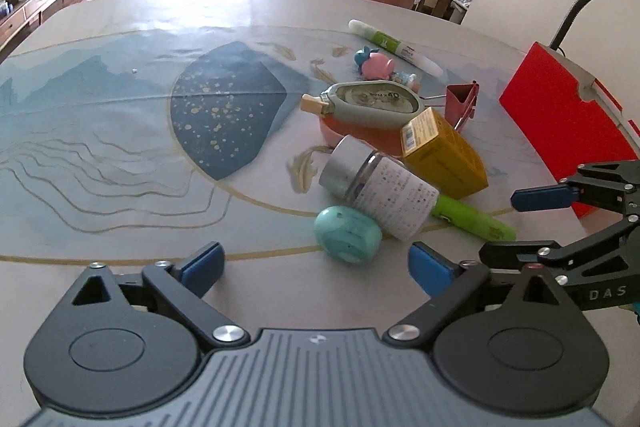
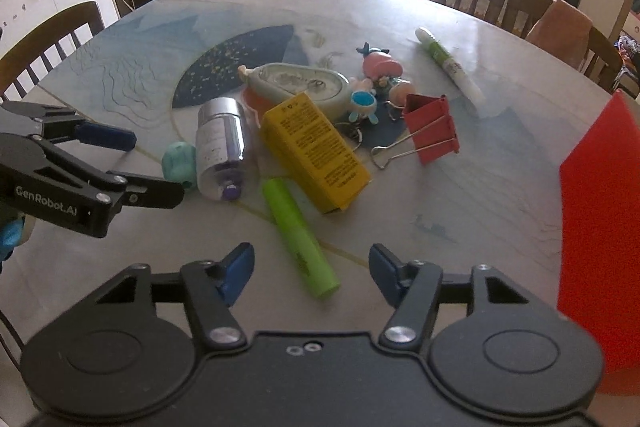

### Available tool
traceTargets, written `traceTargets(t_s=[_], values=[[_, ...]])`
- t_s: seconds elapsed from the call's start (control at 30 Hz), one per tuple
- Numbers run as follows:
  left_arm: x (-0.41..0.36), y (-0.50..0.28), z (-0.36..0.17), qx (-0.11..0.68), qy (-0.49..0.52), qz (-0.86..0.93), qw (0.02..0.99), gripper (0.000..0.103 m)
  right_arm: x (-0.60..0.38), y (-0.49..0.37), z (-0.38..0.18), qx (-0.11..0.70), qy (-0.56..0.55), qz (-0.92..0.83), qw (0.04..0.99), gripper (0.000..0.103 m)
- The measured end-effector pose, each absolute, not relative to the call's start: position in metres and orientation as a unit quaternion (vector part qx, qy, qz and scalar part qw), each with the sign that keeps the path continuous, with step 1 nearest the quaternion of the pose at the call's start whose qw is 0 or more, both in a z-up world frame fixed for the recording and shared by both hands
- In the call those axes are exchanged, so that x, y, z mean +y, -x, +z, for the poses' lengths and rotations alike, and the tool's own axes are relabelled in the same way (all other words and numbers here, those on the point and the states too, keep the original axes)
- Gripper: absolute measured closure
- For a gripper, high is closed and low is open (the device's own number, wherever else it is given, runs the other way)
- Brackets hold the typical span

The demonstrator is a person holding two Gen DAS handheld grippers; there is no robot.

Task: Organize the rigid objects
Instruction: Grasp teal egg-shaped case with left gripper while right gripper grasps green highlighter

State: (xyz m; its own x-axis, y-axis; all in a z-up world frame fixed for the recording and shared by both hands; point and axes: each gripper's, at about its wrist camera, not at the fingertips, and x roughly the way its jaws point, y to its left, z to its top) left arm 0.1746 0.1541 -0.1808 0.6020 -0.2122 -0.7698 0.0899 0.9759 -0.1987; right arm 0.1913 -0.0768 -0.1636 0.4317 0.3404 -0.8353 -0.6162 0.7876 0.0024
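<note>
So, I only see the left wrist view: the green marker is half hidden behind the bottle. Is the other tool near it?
Observer: Yes. The marker shows whole in the right wrist view, its near end between the right fingers, untouched.
Operator: Anything hidden behind the yellow box?
Observer: A key ring lies beside the box, below a blue toy.
Operator: And the bottle's other end?
Observer: The bottle has a purple spot there.
</note>
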Motion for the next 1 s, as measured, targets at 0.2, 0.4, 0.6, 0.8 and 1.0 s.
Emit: traceTargets(t_s=[0.2, 0.4, 0.6, 0.8, 1.0], values=[[0.149, -0.177, -0.18, 0.428, 0.051, -0.086, 0.898, 0.027, -0.072, -0.197, -0.167, 0.455, 0.154, 0.294, 0.826, 0.052], [0.142, -0.18, -0.179, 0.423, 0.033, -0.094, 0.9, 0.046, -0.066, -0.2, -0.169, 0.456, 0.159, 0.301, 0.823, 0.062], [0.134, -0.182, -0.179, 0.423, 0.009, -0.093, 0.901, 0.06, -0.063, -0.201, -0.169, 0.451, 0.162, 0.303, 0.823, 0.077], [0.133, -0.183, -0.178, 0.428, 0.011, -0.09, 0.899, 0.065, -0.064, -0.198, -0.167, 0.449, 0.157, 0.299, 0.827, 0.086], [0.136, -0.18, -0.175, 0.443, 0.038, -0.079, 0.892, 0.065, -0.073, -0.187, -0.161, 0.451, 0.139, 0.301, 0.829, 0.088]])
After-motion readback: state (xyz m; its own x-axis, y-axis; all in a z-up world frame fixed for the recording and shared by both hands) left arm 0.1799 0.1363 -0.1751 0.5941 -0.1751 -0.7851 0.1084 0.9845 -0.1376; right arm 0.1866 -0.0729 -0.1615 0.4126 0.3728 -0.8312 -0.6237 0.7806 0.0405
